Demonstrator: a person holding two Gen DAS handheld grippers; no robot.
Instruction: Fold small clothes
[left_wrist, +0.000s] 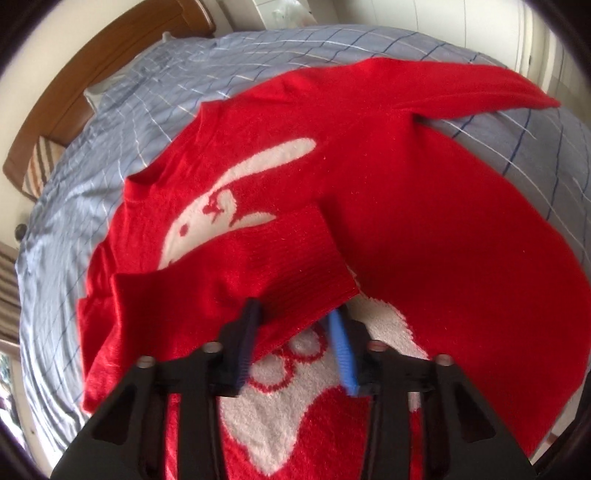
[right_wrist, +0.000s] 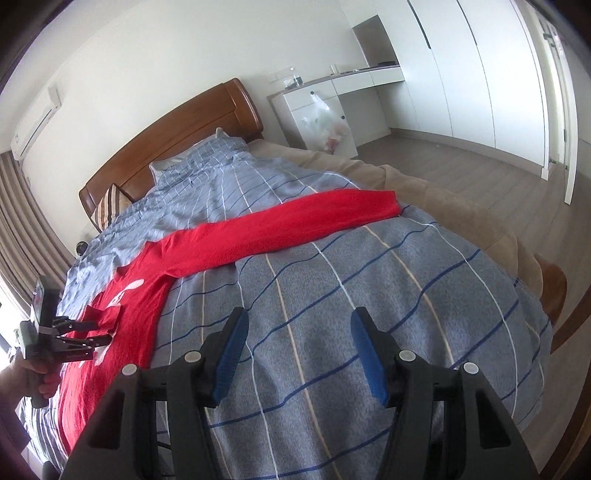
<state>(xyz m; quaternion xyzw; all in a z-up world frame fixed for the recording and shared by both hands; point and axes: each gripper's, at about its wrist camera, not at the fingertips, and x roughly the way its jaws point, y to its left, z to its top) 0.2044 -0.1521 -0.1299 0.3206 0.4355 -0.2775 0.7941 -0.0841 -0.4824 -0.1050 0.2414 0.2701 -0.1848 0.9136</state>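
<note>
Left tool (left_wrist: 295, 328) clamped on red sweater's cuff (left_wrist: 295, 273), sleeve folded across white rabbit motif (left_wrist: 229, 206), right tool (right_wrist: 299, 354) open, empty, over checked bedspread (right_wrist: 369, 288).

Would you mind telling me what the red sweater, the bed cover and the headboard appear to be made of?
The red sweater looks like a fuzzy knit, perhaps wool or acrylic: ribbed cuff, hairy surface, matte. The bed cover looks like thin woven fabric, likely cotton: matte, fine wrinkles, a printed or woven check. The headboard seems to be varnished wood: warm brown with a slight sheen.
</note>
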